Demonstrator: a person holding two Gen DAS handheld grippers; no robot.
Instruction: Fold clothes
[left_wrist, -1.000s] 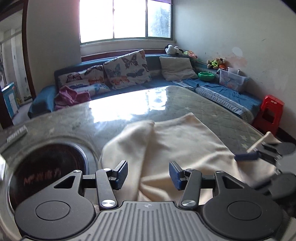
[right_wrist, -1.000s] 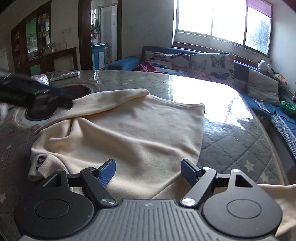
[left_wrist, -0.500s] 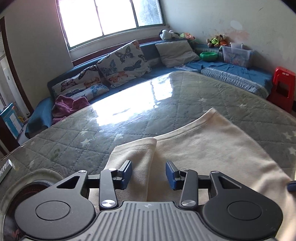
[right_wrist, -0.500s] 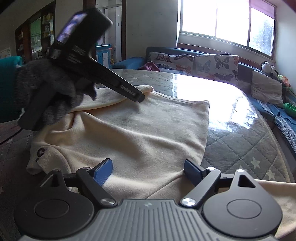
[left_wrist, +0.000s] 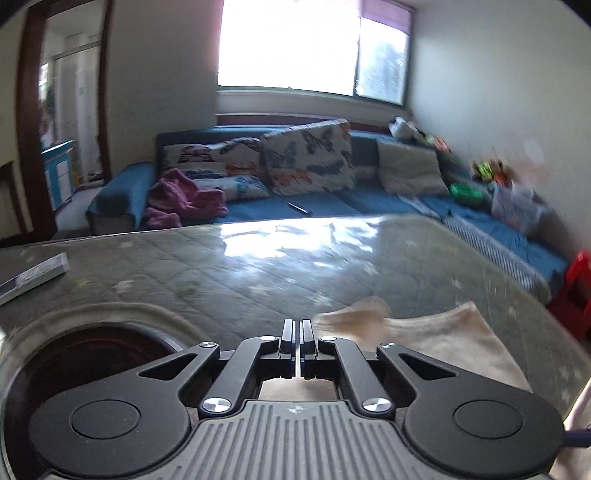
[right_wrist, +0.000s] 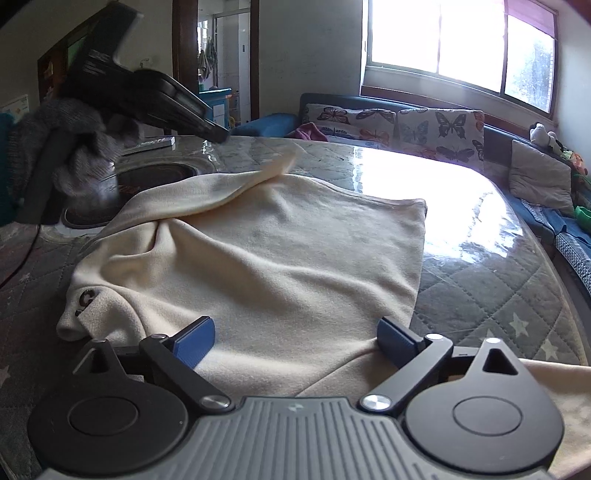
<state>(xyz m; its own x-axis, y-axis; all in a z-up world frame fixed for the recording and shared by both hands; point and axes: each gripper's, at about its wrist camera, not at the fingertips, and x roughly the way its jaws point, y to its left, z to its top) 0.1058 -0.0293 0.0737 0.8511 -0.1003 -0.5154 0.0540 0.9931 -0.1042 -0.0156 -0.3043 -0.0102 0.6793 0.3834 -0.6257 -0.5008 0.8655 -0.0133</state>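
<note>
The left claw (left_wrist: 297, 345) has its jaws pressed together; they have just been closing, and no cloth shows between them in its own view. From the right wrist view it hangs above the counter's (right_wrist: 480, 206) far left part, clear of the cream garment (right_wrist: 280, 254), with the sleeve's loose end (right_wrist: 282, 162) lying just beside its tip, blurred. A person's gloved hand (right_wrist: 79, 144) carries it. The right claw (right_wrist: 295, 341) stands wide, its jaws having just been opening, poised low over the garment's near edge with fabric below both blue pads (right_wrist: 194, 341) but nothing pinched.

The garment lies spread across the middle of the quilted, glass-topped counter, its hem toward the far right side, its collar bunched at the near left. One sleeve runs as a raised ridge toward a dark round recess (right_wrist: 147, 175) set in the counter's left part. A flat box (left_wrist: 33, 275) rests by the far left edge.

The step in hand appears to be an early fold, bringing the sleeve across the body, and it looks unfinished. Next, the left claw would likely need to reopen and take the sleeve end, while the right pins or lifts the near edge.
</note>
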